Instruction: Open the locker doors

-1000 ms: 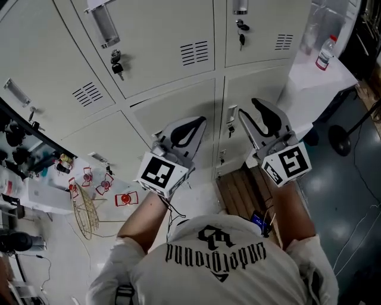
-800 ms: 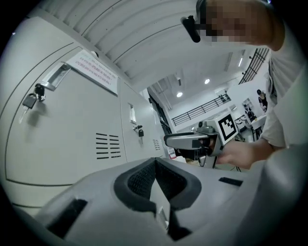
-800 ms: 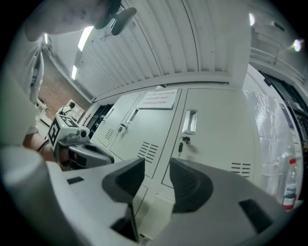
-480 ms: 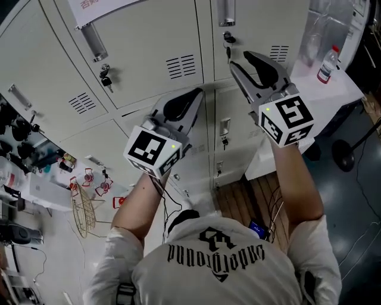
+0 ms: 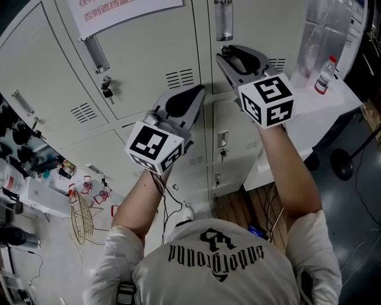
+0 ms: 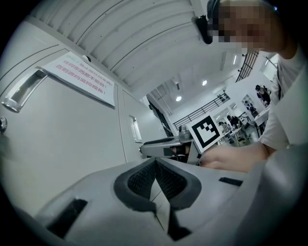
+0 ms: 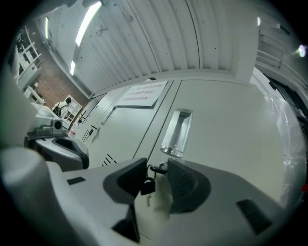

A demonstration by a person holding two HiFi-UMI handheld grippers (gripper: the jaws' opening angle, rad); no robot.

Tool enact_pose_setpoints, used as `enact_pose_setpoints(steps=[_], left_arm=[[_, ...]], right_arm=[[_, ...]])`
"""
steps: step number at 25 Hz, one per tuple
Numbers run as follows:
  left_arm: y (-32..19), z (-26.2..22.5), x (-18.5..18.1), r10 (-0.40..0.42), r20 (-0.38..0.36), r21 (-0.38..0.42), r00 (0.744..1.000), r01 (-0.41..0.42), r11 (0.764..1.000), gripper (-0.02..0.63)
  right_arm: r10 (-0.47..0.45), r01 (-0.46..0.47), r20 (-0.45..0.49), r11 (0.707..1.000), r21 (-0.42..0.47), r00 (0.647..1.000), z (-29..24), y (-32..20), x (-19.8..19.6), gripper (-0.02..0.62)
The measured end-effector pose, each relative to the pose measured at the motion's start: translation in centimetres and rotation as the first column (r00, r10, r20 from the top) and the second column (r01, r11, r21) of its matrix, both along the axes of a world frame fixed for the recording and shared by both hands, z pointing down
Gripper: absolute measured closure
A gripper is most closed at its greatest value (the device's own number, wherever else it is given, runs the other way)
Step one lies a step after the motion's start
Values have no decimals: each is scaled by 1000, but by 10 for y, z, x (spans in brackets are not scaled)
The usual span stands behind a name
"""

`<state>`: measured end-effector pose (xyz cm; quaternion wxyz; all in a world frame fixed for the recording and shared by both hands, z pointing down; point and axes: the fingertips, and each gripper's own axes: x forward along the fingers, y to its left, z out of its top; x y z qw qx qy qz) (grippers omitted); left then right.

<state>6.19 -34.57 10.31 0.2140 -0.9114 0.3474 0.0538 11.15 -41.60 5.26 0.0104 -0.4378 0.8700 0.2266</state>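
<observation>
Grey-white locker doors fill the head view, all closed. My right gripper [image 5: 224, 56] [image 7: 156, 174] is raised to the upper right door [image 5: 262, 24], just below its recessed handle [image 5: 222, 19] [image 7: 176, 132]. That door's lock holds a key with a small dark tag [image 7: 147, 185], which hangs in the gap between the jaws. The jaws are closing, and the pads stand just apart from the key. My left gripper [image 5: 191, 98] [image 6: 155, 167] is shut with nothing in it, hovering in front of the seam between the two upper doors. The upper left door [image 5: 149, 53] carries a paper notice [image 5: 125, 9].
A white table [image 5: 333, 98] with a plastic bottle [image 5: 324, 74] stands right of the lockers. Lower doors have their own keys [image 5: 222, 153]. A wooden pallet [image 5: 238, 205] lies at the locker foot. Small clutter and a wire basket [image 5: 83, 205] sit on the floor at left.
Both grippers rose from the lower doors to the upper ones. The right gripper moved up and left until the upper right door's key stands between its jaws.
</observation>
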Motion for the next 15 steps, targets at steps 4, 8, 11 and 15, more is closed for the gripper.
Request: enact_pose_setpoints(steps=[4, 8, 11, 15], left_arm=[[-3, -3, -2, 4, -7, 0, 1000, -4, 1000, 598], [-7, -2, -3, 5, -14, -4, 1000, -5, 1000, 598], [-7, -2, 0, 13, -15, -4, 1000, -13, 1000, 598], [-6, -1, 6, 25, -15, -6, 1000, -25, 1000, 598]], right_arm=[[19, -19, -26, 1000, -1, 999, 1, -7, 0, 486], [16, -16, -36, 1000, 2, 999, 1, -3, 1, 488], [2, -2, -34, 1000, 3, 999, 1, 6, 4, 489], [-31, 31, -15, 1000, 1, 999, 0, 25, 13, 491]])
